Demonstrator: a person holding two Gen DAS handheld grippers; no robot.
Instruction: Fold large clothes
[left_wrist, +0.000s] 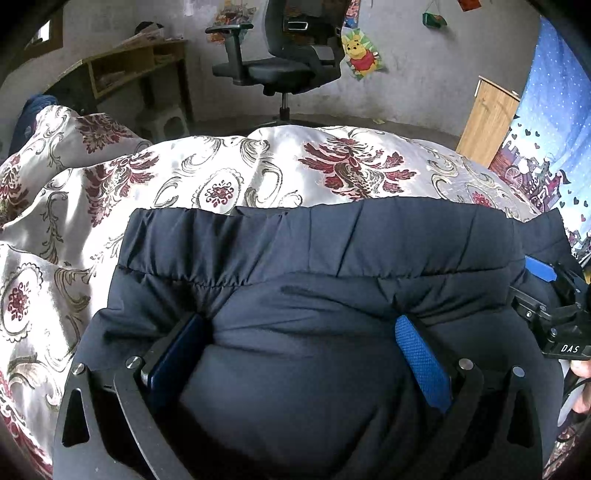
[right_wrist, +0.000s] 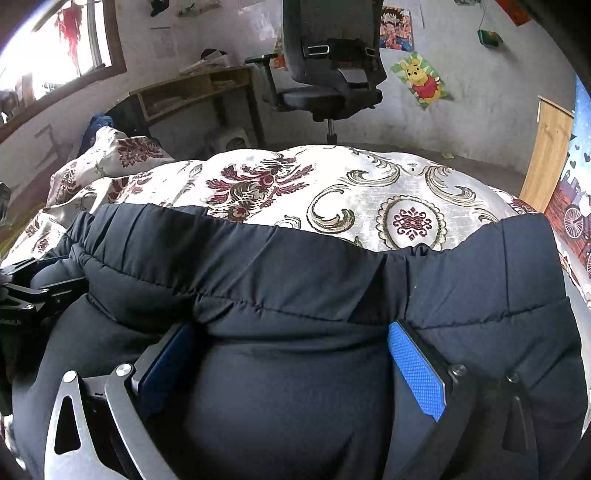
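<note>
A dark navy padded jacket (left_wrist: 317, 258) lies on a bed covered by a cream floral bedspread (left_wrist: 221, 177). My left gripper (left_wrist: 299, 332) has its blue-padded jaws wide apart with a thick bulge of the jacket between them, pressing into the cloth. My right gripper (right_wrist: 291, 343) stands the same way on the jacket (right_wrist: 295, 266), jaws wide with puffed fabric between the pads. The right gripper also shows at the right edge of the left wrist view (left_wrist: 554, 295). The left gripper shows at the left edge of the right wrist view (right_wrist: 33, 291).
The bedspread (right_wrist: 369, 192) stretches beyond the jacket. A black office chair (left_wrist: 280, 62) stands past the bed, a wooden desk (left_wrist: 136, 62) at the back left, a wooden cabinet (left_wrist: 487, 118) at the right, and a blue curtain (left_wrist: 554, 129) beside it.
</note>
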